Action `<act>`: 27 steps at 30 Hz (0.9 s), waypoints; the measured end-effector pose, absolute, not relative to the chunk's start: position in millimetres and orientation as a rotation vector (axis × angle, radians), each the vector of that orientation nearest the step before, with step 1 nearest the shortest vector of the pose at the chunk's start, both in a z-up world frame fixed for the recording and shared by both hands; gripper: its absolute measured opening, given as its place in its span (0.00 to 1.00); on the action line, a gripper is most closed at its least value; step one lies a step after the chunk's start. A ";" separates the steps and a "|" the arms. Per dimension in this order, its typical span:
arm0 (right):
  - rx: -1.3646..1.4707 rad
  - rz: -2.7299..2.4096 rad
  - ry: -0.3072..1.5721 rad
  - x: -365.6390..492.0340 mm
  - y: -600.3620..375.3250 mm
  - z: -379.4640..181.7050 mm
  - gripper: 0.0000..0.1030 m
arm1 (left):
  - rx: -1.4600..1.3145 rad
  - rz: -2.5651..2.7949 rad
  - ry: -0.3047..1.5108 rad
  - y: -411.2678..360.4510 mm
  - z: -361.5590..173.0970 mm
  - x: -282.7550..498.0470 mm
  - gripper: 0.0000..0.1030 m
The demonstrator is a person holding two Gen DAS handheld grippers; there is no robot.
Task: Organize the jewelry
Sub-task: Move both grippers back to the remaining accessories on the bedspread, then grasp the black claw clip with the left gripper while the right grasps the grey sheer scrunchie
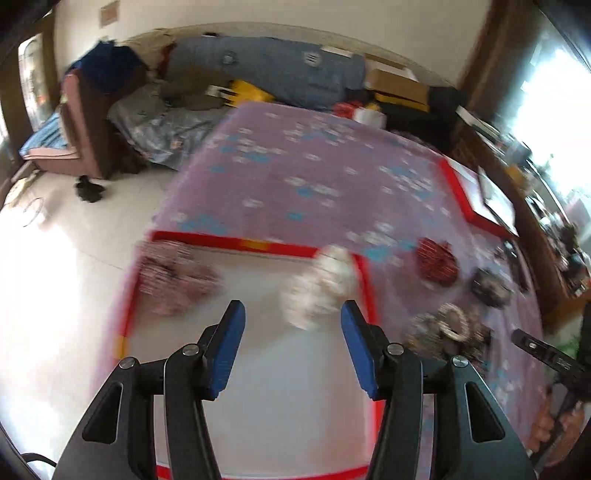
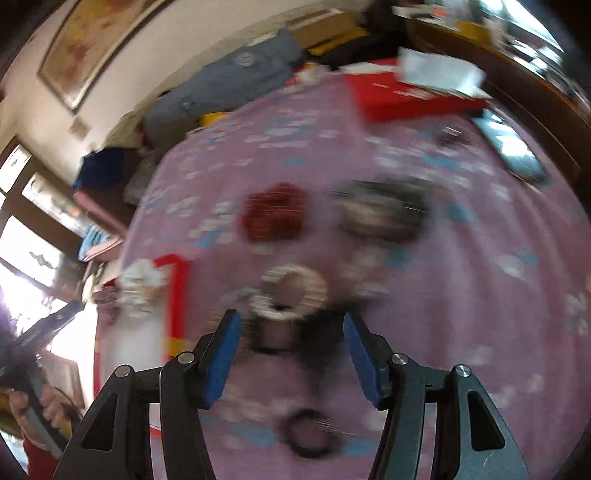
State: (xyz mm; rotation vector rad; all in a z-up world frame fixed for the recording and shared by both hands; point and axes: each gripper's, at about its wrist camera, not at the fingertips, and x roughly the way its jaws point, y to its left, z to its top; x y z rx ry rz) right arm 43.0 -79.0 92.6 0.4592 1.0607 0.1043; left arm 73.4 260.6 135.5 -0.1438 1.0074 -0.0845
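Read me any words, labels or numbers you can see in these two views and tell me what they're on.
No text can be read in either view.
Red box: pale marks on the lid, too blurred to read.
Grey bedding: white emblems, blurred, no letters legible.
Wall plaque: too small and blurred.

A matt pink cloth with pale blue and white print [image 1: 314, 173] covers the table. The red-rimmed tray [image 1: 236, 242] at its near corner has a smooth, pale, matt floor. Beaded jewelry lies blurred: a dark red cluster [image 2: 275, 212], a white pearl-like ring [image 2: 290, 295] and a white beaded heap [image 1: 321, 284] at the tray's rim. Both the left gripper [image 1: 293, 332] and the right gripper [image 2: 291, 339] show matt black plastic arms, bright metal rivets and matt blue pads [image 1: 227, 347].
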 end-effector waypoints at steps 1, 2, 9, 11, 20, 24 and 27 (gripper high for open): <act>0.470 0.085 1.071 39.0 -94.3 86.2 0.60 | -0.138 -0.096 1.013 250.4 133.9 72.7 0.51; 0.484 0.071 1.080 35.8 -108.4 79.1 0.60 | -0.124 -0.108 1.021 235.4 131.2 71.7 0.51; 0.532 0.121 1.114 35.5 -150.6 54.9 0.60 | -0.136 -0.212 1.111 135.4 98.7 59.2 0.51; 0.521 0.152 1.123 42.0 -151.0 51.3 0.60 | -0.139 -0.244 1.132 113.8 91.0 56.3 0.51; 0.490 0.187 1.078 96.6 -172.7 49.6 0.60 | -0.065 -0.368 1.175 19.8 63.5 51.6 0.51; 0.462 0.205 1.070 125.8 -170.2 49.3 0.62 | -0.065 -0.372 1.226 -2.7 42.2 56.8 0.51; 0.435 0.218 1.073 142.0 -164.9 46.1 0.67 | -0.062 -0.357 1.243 -11.4 32.9 59.9 0.51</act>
